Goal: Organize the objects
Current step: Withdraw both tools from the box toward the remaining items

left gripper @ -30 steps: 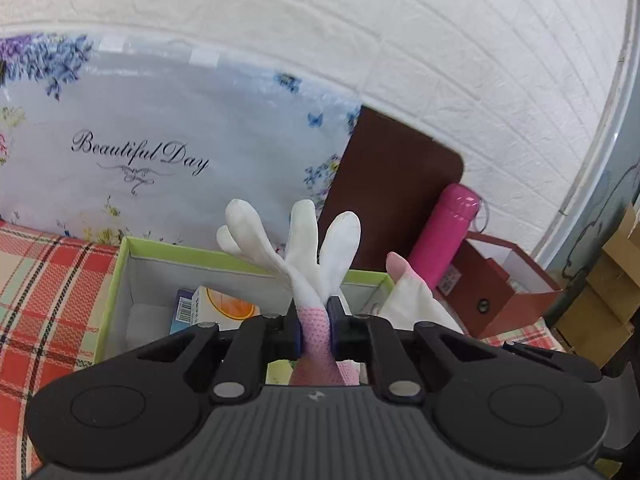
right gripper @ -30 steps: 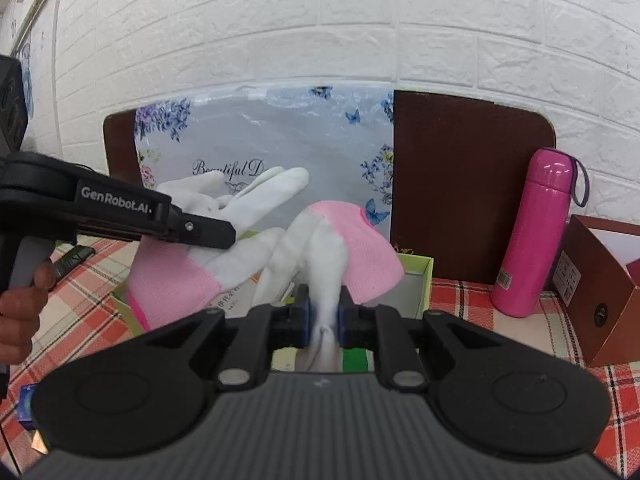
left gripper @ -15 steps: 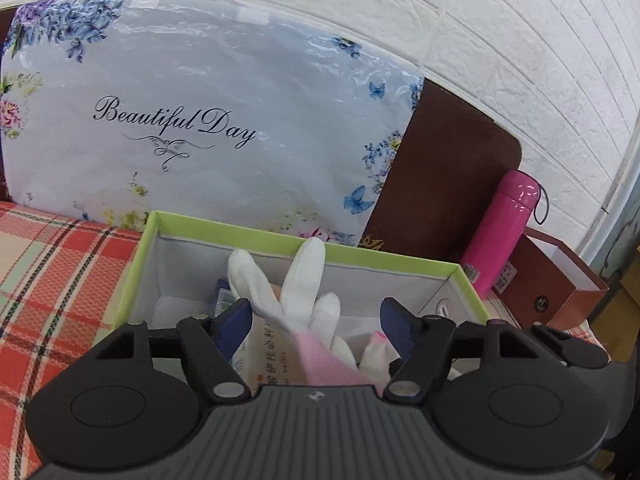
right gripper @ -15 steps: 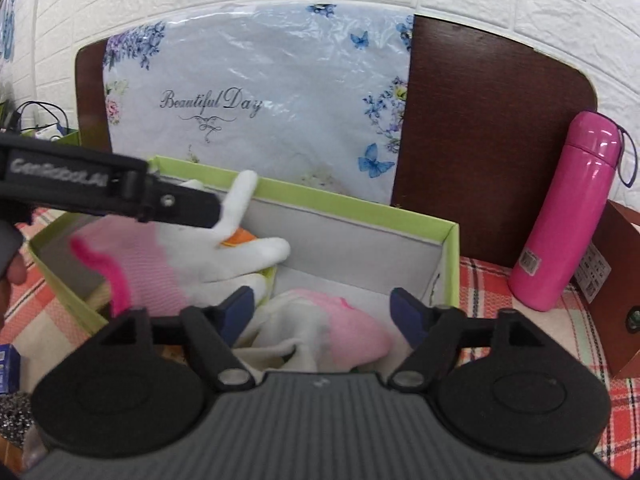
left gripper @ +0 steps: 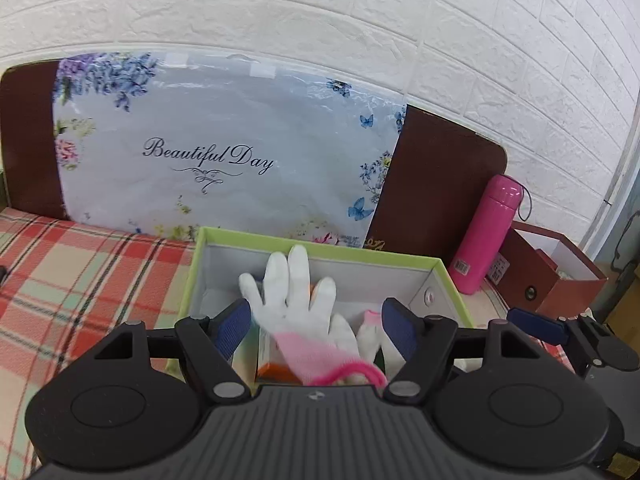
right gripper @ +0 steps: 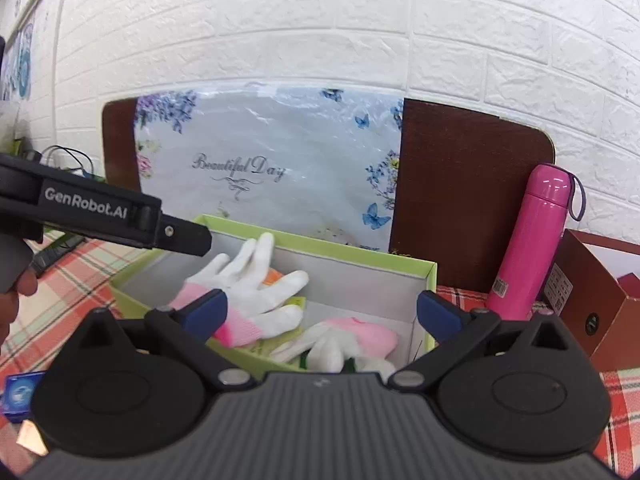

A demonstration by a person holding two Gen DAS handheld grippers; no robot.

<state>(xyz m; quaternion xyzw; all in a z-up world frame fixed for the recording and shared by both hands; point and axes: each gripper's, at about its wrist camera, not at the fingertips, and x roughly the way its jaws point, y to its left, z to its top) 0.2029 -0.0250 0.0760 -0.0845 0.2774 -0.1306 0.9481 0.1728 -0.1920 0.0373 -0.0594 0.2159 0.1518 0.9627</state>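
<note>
Left tongs [left gripper: 316, 326] wide open, right tongs [right gripper: 324, 312] too (gloves [right gripper: 256, 292] loose)

The left gripper [left gripper: 316, 326] hovers with its fingers [left gripper: 234, 326] spread wide above the green box [left gripper: 320, 246]. Inside the box a white glove with pink cuff [left gripper: 298, 312] lies across an orange carton [left gripper: 276, 366]. A pink bottle [left gripper: 486, 234] stands to the right of the box.

orange box [left gripper: 276, 360] under glove [left gripper: 298, 312], label unreadable
</note>
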